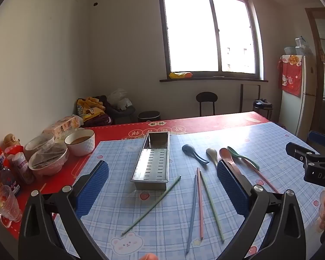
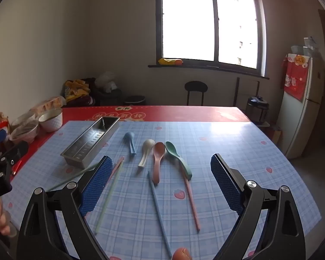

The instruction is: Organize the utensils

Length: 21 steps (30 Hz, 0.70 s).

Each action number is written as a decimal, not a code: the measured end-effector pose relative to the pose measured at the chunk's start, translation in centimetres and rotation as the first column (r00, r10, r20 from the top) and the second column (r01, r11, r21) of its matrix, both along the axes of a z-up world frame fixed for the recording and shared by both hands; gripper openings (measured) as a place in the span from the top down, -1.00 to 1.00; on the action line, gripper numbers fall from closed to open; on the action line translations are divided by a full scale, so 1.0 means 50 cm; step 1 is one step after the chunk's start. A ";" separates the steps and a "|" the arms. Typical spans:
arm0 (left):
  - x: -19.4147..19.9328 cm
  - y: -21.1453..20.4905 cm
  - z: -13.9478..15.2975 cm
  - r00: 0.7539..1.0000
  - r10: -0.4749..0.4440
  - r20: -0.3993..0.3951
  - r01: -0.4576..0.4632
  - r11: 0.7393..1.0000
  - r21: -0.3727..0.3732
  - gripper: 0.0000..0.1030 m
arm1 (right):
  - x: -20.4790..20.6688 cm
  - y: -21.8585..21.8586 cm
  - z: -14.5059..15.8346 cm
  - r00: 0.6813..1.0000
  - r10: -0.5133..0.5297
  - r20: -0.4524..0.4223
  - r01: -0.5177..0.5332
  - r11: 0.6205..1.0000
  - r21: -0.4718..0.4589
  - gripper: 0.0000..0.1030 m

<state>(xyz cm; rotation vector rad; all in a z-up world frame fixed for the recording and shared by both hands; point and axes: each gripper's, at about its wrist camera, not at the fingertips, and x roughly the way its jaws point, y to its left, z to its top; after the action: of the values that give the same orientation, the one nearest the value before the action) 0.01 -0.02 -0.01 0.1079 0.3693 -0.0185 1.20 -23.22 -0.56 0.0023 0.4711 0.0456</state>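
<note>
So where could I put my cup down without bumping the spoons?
Bare cloth lies right of the green spoon, out to the table edge, and behind the spoons toward the red border. It is crowded among the chopsticks, and by the bowls left of the metal tray.

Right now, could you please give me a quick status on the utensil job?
Left gripper open, right gripper open, both empty. Metal tray empty; four spoons and chopsticks loose on the table. Nothing in the way.
</note>
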 end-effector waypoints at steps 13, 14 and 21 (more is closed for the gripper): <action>0.008 0.016 -0.004 1.000 0.001 0.003 -0.001 1.000 -0.010 -0.90 | 0.004 -0.007 -0.001 1.000 -0.012 0.008 0.012 1.000 -0.004 -0.73; 0.005 0.018 -0.005 1.000 0.002 0.004 -0.002 1.000 -0.010 -0.90 | 0.003 -0.007 -0.001 1.000 -0.012 0.009 0.012 1.000 -0.004 -0.73; 0.001 0.011 -0.001 1.000 0.008 0.005 -0.008 1.000 -0.010 -0.90 | 0.004 -0.009 0.000 1.000 -0.013 0.007 0.013 1.000 -0.004 -0.73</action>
<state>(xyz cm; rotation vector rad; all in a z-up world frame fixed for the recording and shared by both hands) 0.07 0.51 -0.04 0.0969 0.3645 -0.0119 1.42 -23.67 -0.55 0.0015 0.4646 0.0322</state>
